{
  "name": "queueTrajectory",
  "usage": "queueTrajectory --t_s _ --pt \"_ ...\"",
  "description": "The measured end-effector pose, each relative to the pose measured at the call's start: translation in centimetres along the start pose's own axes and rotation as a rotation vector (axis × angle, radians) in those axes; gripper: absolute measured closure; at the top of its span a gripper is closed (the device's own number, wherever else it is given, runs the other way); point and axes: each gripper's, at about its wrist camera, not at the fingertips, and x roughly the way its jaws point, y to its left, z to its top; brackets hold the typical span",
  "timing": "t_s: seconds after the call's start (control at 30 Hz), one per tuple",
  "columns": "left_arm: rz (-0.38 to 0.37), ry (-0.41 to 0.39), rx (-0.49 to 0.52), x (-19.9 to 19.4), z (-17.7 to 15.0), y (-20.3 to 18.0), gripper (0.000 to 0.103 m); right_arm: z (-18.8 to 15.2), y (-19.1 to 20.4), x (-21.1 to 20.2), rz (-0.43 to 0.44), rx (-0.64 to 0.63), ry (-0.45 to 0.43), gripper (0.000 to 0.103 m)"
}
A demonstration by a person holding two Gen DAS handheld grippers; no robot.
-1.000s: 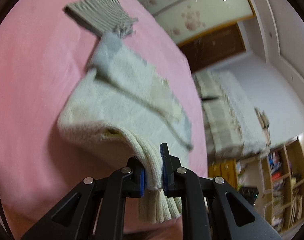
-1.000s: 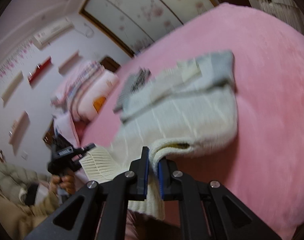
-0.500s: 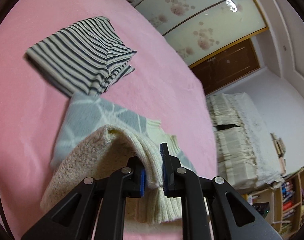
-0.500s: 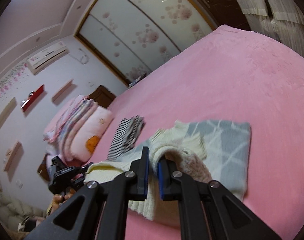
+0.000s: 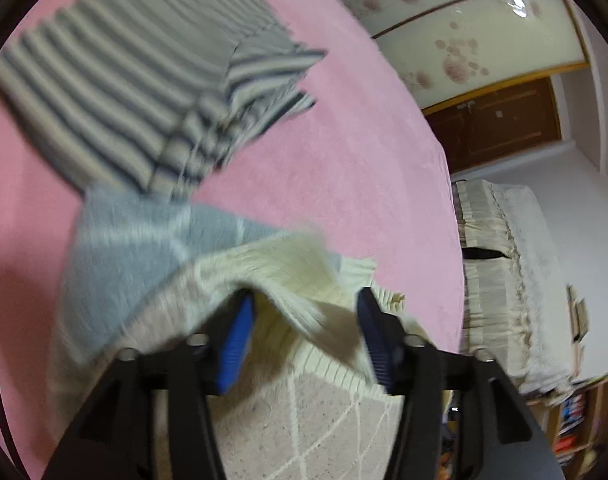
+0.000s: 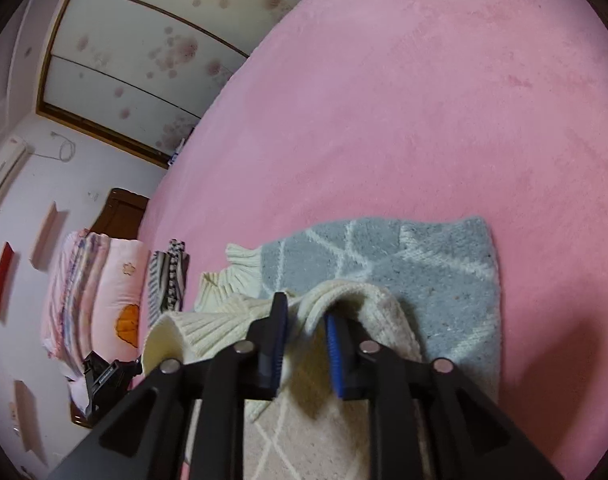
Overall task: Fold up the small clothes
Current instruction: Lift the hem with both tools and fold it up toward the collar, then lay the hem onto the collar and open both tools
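A small cream and grey knit sweater point(image 5: 143, 264) lies folded over on the pink bed point(image 5: 324, 168). Its ribbed cream hem point(image 5: 304, 280) drapes between the jaws of my left gripper point(image 5: 304, 308), which stand open. In the right wrist view the same sweater point(image 6: 424, 264) lies flat, grey part farthest from me. My right gripper point(image 6: 306, 312) is open too, with a cream fold point(image 6: 360, 300) resting loose between its pads.
A folded striped garment point(image 5: 143, 80) lies just beyond the sweater; it also shows in the right wrist view point(image 6: 167, 276). Stacked pillows point(image 6: 91, 300) sit at the bed's left end. A beige sofa point(image 5: 504, 280) stands past the bed edge.
Both grippers carried the hem forward over the sweater, lowered it, and opened. The cloth now lies loose between the jaws.
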Motion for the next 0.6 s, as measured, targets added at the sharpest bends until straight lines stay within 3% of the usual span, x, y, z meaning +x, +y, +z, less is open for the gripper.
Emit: queueTrajectory --t_s 0.07,0.17,0.23,0.33,0.6 --pt "0.019 -0.055 0.039 -1.4 0.6 -0.6 0.032 -0.1 0.2 -1.0 0.001 -0.022 -0.021 0.067" --pt "0.023 -0.104 0.046 -3.4 1.5 -0.9 0.031 0.4 0.2 -2.8 0.029 -0.023 -0.077 0.056" --pt "0.047 -0.113 0.051 -4.1 2.0 -0.9 0.031 0.8 0.0 -4.1 0.041 -0.016 -0.118 0.053" --pt "0.126 -0.114 0.105 -4.5 2.0 -1.3 0.031 1.1 0.4 -4.8 -0.015 -0.065 -0.142 0.053" --pt "0.300 -0.054 0.452 -3.3 -0.5 -2.8 0.031 0.6 1.9 -3.2 -0.157 -0.245 -0.077 0.053"
